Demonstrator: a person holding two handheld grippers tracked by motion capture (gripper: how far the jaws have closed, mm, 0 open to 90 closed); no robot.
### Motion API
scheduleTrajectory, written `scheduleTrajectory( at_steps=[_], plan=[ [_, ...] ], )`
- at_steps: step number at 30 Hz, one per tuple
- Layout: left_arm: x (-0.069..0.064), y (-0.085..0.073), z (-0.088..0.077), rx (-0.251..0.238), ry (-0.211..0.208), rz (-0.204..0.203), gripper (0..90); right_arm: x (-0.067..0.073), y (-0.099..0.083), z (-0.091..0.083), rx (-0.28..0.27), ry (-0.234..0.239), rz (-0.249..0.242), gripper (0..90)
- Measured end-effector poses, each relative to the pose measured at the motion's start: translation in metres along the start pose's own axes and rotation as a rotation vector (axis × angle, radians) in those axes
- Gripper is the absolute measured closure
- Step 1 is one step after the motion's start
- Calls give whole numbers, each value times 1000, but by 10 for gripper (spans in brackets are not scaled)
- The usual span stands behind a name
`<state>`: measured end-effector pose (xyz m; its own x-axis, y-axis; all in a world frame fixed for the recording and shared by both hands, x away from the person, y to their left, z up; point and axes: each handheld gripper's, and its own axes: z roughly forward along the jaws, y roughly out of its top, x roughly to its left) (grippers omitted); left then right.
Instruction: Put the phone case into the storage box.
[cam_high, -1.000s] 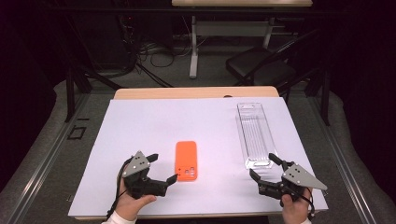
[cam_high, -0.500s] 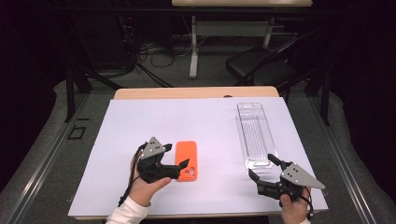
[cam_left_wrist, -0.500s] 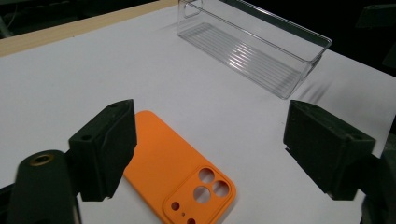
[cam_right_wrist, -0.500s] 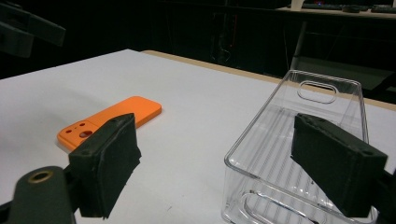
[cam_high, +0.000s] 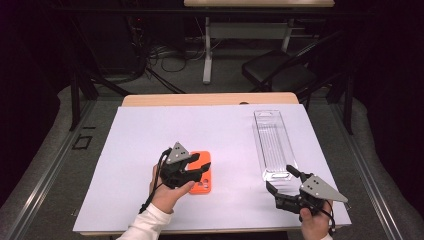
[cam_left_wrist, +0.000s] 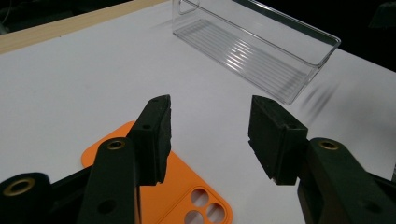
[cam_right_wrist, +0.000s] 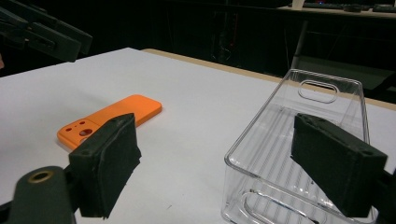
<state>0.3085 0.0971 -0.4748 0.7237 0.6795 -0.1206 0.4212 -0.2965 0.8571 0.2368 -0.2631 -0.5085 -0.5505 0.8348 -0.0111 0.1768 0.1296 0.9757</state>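
Left hand-held gripper (cam_high: 197, 167) sits over the flat orange plastic phone case (cam_high: 204, 181), jaws just been closing but still apart, nothing gripped; the case lies flat on the white-covered desk (cam_high: 225, 135), partly under 1 jaw. Right hand-held gripper (cam_high: 280, 182) is released, jaws wide, at the near end of the long clear plastic tray (cam_high: 272, 145).

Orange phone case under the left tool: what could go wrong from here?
The phone case lies flat on the white sheet, and the left tool, jaws just closing, has nothing between them; it may skid rather than lift. The clear tray stands far off near the open right tool, so a weak hold could drop it.
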Motion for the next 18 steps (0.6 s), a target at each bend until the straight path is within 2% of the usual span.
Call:
scheduleTrajectory(
  at_steps=[2, 3, 4, 5, 7, 8, 10, 13, 18],
  plan=[
    [0, -4, 2, -15, -17, -22, 536, -1, 0, 0, -3, 0, -1, 143],
    [0, -6, 3, -3, -22, -25, 543, -1, -1, 1, -1, 0, 1, 143],
    [0, -8, 6, 17, -31, -24, 543, -1, -1, 0, 3, -1, 2, 143],
    [-1, -10, 8, 32, -32, -3, 543, -2, -1, 0, 5, -1, 3, 143],
    [-2, -13, 9, 44, 1, 3, 550, -2, -1, 1, 6, 1, 5, 143],
    [-2, -15, 10, 52, -2, -7, 552, -2, -1, 1, 4, -1, 4, 143],
    [-2, -19, 12, 53, -33, -25, 599, -3, -1, 0, 4, -3, -1, 144],
    [-3, -23, 15, 78, -58, -24, 664, -4, -1, 0, 6, -3, 0, 144],
    [-8, -32, 21, 101, -49, -8, 768, -5, -1, 1, 4, 0, 0, 145]
  ],
)
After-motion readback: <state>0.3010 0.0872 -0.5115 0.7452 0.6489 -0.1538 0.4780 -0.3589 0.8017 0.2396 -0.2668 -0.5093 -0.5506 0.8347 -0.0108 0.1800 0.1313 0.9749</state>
